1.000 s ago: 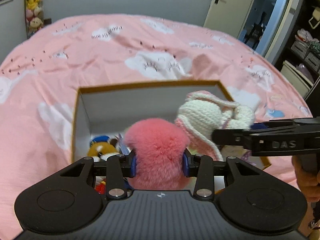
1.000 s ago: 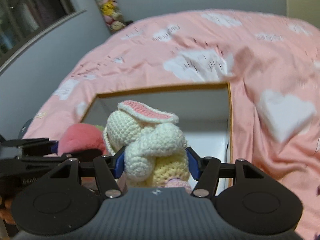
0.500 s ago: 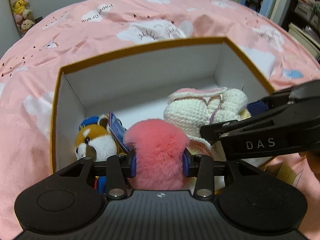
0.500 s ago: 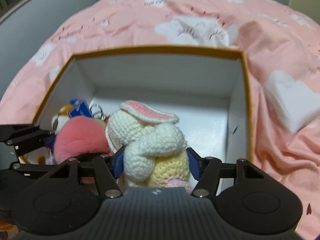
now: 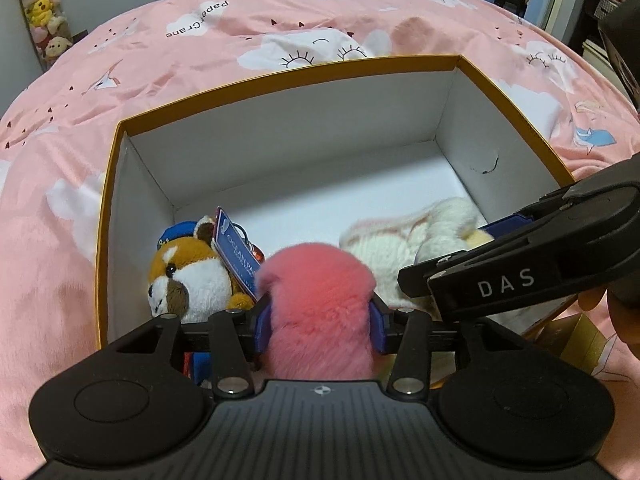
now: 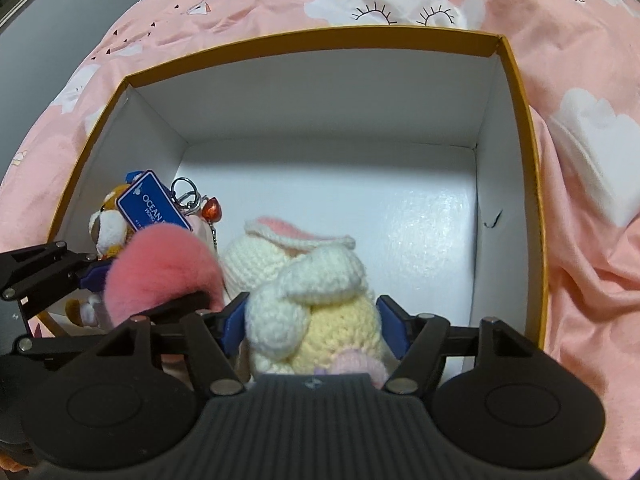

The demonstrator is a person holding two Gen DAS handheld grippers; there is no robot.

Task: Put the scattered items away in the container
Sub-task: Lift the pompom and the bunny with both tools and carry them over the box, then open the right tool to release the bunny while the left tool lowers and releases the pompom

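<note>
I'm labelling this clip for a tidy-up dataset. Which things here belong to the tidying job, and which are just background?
Part of the job:
- box
- pink fluffy toy, between the left gripper's opening jaws
- crocheted bunny, between the right gripper's opening jaws
- red panda plush with blue tag, already inside

Just lying about:
- pink bedspread
- plush toys by the wall

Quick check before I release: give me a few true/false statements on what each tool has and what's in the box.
1. The left tool has a pink fluffy toy between its fingers. True; the jaws are opening.
2. The right tool is empty. False: a crocheted bunny sits between its opening jaws.
3. A fox plush lies in the box. True.
4. The box stands on a bare floor. False: on a pink bedspread.
</note>
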